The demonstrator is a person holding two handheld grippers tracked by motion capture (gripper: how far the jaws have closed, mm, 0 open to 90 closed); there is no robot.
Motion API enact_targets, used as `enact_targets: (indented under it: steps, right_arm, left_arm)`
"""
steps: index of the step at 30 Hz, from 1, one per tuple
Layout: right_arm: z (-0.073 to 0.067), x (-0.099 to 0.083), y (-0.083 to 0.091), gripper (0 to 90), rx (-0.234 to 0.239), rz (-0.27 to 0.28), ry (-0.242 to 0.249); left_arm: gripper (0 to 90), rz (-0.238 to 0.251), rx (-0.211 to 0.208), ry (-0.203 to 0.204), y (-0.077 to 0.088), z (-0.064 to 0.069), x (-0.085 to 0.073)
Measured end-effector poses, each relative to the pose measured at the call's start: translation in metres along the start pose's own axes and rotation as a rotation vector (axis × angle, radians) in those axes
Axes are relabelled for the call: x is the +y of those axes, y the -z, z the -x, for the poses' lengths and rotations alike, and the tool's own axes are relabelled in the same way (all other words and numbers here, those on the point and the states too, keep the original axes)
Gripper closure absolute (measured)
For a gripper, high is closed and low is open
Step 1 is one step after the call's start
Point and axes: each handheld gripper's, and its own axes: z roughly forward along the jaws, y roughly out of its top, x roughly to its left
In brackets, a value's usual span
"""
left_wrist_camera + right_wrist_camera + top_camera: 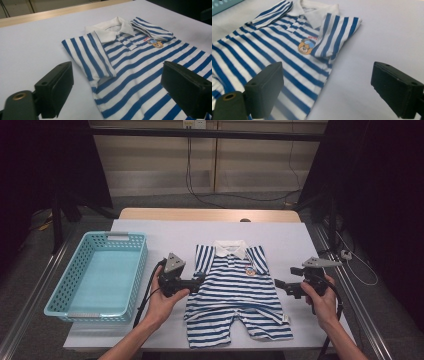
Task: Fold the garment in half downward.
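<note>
striped romper (239, 292) flat; turquoise basket (131, 285) empty.

Soft striped cloth romper (239, 292) lies beside a perforated plastic basket (98, 276).

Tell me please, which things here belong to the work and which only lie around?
Probably in the job:
- striped romper, flat on the table
- left tool, open at its sleeve edge
- right tool, open beside it
- blue basket, possibly where it goes

Just around:
- floor cables
- white cable near the table
</note>
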Motion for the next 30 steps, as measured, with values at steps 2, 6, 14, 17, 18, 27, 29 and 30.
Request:
enact_targets:
  steps: [2, 6, 14, 17, 18, 27, 29, 30]
  right_arm:
    - [0.003, 0.004, -0.004, 10.5, 0.013, 0.016, -0.002]
    - [0.004, 0.014, -0.012, 10.5, 0.004, 0.021, 0.013]
    - [0.007, 0.038, -0.034, 7.3, 0.007, 0.018, 0.009]
    - [0.012, 0.048, -0.041, 6.3, 0.008, 0.017, 0.001]
    - [0.013, 0.051, -0.043, 5.5, 0.006, 0.024, -0.006]
    - [0.029, 0.067, -0.075, 7.6, -0.049, -0.049, 0.006]
    - [0.033, 0.07, -0.08, 5.6, -0.035, -0.054, 0.006]
    - [0.034, 0.071, -0.083, 8.8, -0.032, -0.06, -0.004]
  left_arm:
    - [10.5, 0.009, 0.005, 0.0, -0.003, -0.003, 0.004]
    - [10.3, 0.007, 0.002, 0.014, -0.01, -0.014, 0.011]
    - [7.5, -0.007, -0.023, 0.036, -0.024, -0.027, 0.021]
    - [5.1, -0.008, -0.016, 0.035, -0.029, -0.03, 0.024]
    - [4.9, -0.007, -0.005, 0.038, -0.031, -0.03, 0.026]
    - [8.3, 0.017, 0.034, 0.053, -0.05, -0.047, 0.037]
    - [9.4, -0.008, 0.024, 0.033, -0.054, -0.054, 0.038]
    - [9.4, 0.034, 0.025, 0.064, -0.058, -0.054, 0.038]
